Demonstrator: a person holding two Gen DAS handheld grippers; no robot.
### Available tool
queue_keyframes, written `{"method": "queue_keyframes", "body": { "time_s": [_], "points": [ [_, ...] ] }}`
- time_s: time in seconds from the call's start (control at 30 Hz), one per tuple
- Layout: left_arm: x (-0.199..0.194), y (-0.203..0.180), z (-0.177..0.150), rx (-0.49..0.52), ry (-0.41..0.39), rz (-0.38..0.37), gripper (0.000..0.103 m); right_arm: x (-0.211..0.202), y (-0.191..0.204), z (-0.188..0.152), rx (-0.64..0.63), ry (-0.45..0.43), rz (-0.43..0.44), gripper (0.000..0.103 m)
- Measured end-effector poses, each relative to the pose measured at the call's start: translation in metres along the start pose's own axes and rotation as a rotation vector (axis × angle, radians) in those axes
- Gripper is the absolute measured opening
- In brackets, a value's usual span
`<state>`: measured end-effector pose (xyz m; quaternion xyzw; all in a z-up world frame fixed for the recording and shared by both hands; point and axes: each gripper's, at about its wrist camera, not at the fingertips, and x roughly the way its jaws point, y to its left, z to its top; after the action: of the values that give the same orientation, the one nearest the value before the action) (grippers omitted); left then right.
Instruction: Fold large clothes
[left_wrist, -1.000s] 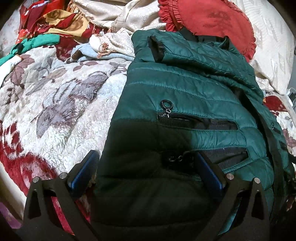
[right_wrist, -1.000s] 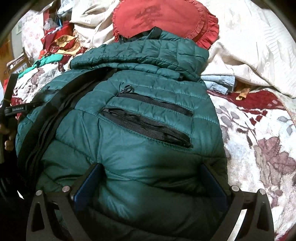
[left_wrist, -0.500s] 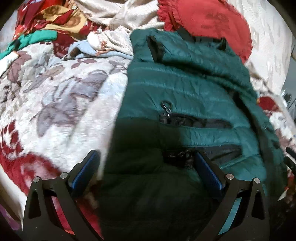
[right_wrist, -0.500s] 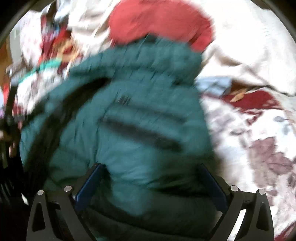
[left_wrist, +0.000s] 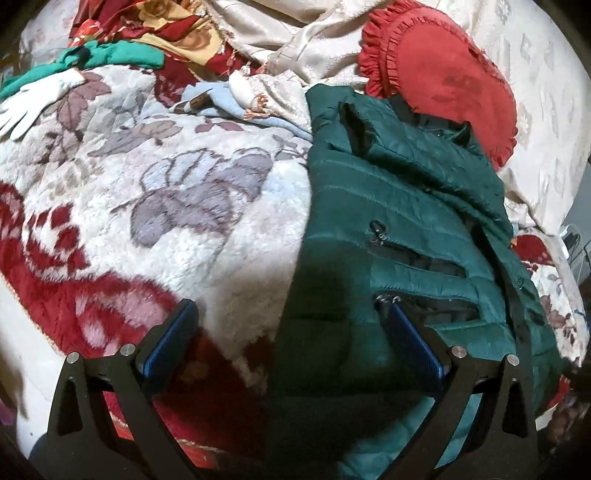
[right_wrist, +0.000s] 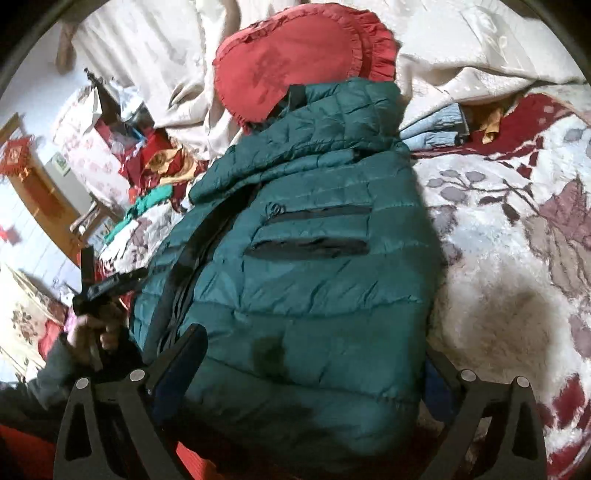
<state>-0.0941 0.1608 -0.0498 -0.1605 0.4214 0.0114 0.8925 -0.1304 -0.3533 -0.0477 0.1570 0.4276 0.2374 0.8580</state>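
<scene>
**Both claws spread wide over a green puffer jacket on the bed**

A dark green quilted puffer jacket (left_wrist: 399, 236) lies flat on a fleecy white bed blanket with red and grey floral print (left_wrist: 177, 206). In the left wrist view it fills the right half of the frame, its collar toward the upper centre and its hem at the bottom edge. In the right wrist view the jacket (right_wrist: 317, 280) covers the centre, with the blanket (right_wrist: 517, 258) showing at the right.

The left claw (left_wrist: 288, 321) stands wide apart at the bottom of its frame. Its blue-padded left finger (left_wrist: 170, 339) sits over the blanket, clear of the jacket's edge; the right finger (left_wrist: 413, 339) lies over the jacket just below the lower of two black zip pockets (left_wrist: 428, 310). Nothing is pinched between them, and whether the pads press the cloth cannot be told.

The right claw (right_wrist: 314, 354) is likewise spread wide, straddling the lower part of the jacket, the fabric bulging up between its fingers. The right-hand finger is mostly hidden behind the jacket's edge.

A round red ruffled cushion (left_wrist: 443, 77) lies beyond the collar at the upper right of the left view and at the upper centre of the right view (right_wrist: 295, 55). A heap of mixed coloured clothes (left_wrist: 147, 33) sits at the upper left.
</scene>
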Motion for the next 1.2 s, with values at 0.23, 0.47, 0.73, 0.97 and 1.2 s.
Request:
{"method": "queue_keyframes", "body": {
  "time_s": [0.23, 0.47, 0.73, 0.97, 1.2],
  "points": [
    [0.000, -0.006, -0.018, 0.038, 0.073, -0.136, 0.103, 0.011, -0.004, -0.004, -0.010, 0.045, -0.058, 0.102],
    [-0.007, -0.036, -0.031, 0.151, 0.125, -0.284, 0.090, 0.013, 0.001, -0.004, -0.034, 0.037, -0.078, 0.103],
    [-0.008, -0.018, -0.027, 0.037, 0.133, -0.321, 0.059, 0.013, -0.004, -0.002, 0.037, 0.013, 0.032, 0.103],
    [-0.005, -0.030, -0.046, 0.096, 0.154, -0.275, 0.082, 0.019, 0.002, -0.003, 0.012, 0.043, 0.047, 0.092],
    [-0.022, -0.032, -0.045, 0.108, 0.090, -0.321, 0.055, 0.003, 0.003, 0.001, 0.004, -0.040, 0.083, 0.080]
  ]
}}
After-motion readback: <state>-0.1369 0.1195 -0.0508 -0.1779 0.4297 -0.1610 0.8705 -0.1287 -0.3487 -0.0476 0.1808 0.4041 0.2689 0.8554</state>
